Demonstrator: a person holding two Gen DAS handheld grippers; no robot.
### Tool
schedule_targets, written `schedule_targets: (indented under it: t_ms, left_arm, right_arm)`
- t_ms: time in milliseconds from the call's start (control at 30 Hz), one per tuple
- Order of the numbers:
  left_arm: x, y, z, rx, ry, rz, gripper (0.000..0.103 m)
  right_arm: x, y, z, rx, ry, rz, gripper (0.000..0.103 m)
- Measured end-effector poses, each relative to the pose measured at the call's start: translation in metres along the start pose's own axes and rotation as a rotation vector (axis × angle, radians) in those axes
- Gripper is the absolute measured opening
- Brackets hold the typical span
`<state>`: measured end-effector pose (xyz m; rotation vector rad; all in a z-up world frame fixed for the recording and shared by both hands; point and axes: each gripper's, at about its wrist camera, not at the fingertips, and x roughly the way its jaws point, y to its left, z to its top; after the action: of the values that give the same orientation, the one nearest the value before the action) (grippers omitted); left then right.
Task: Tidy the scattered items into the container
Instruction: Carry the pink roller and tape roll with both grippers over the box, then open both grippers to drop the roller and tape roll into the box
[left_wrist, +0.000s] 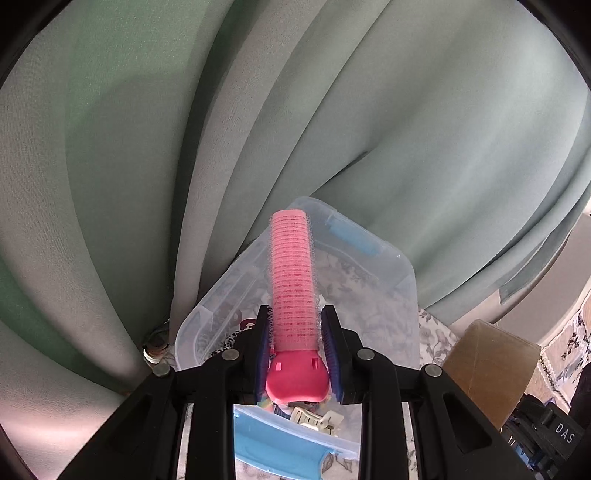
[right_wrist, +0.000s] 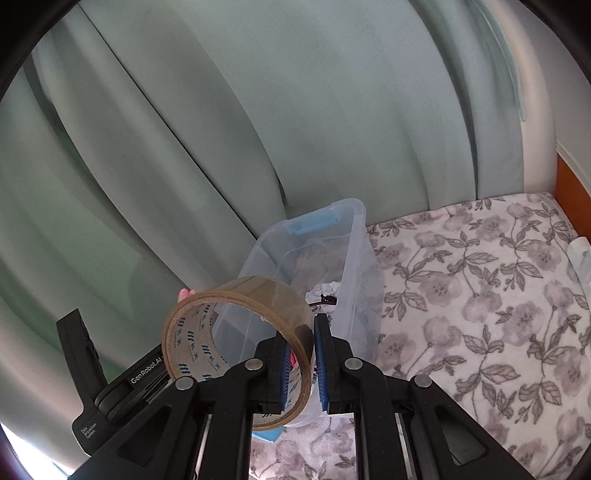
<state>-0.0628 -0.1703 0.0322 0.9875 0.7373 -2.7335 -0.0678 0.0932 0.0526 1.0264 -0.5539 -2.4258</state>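
Pink hair roller (left_wrist: 293, 288) is clamped lengthwise in left gripper (left_wrist: 295, 354), over clear container (left_wrist: 391, 295), prob. for dropping in. Tape roll (right_wrist: 236, 343) is pinched by its wall in right gripper (right_wrist: 301, 369), near container's front edge w/ same aim.

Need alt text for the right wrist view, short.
The right gripper is shut on the wall of a roll of clear brown packing tape, held over a clear plastic storage bin with a blue latch. The bin sits on a grey floral cloth before pale green curtains; the left gripper's black body shows at lower left.
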Motion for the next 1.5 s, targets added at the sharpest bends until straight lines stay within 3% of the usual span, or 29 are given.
schedule_targets:
  t_ms: [633,1267,1400,1500]
  left_arm:
    - [0.025,-0.002,-0.012,0.022,0.062,-0.009,0.028]
    - [0.027,-0.002,-0.013,0.021,0.09,-0.006,0.028]
    - [0.02,0.0,-0.013,0.02,0.085,0.003,0.046]
    - [0.021,-0.001,-0.015,0.024,0.089,0.008,0.049]
  right_arm:
    - [0.061,-0.004,-0.01,0.008,0.125,-0.009,0.014]
    - [0.074,-0.007,-0.013,-0.019,0.162,-0.039,0.017]
    - [0.072,-0.006,-0.013,-0.021,0.16,-0.04,0.021]
    - [0.071,-0.002,-0.013,-0.042,0.161,-0.03,0.03]
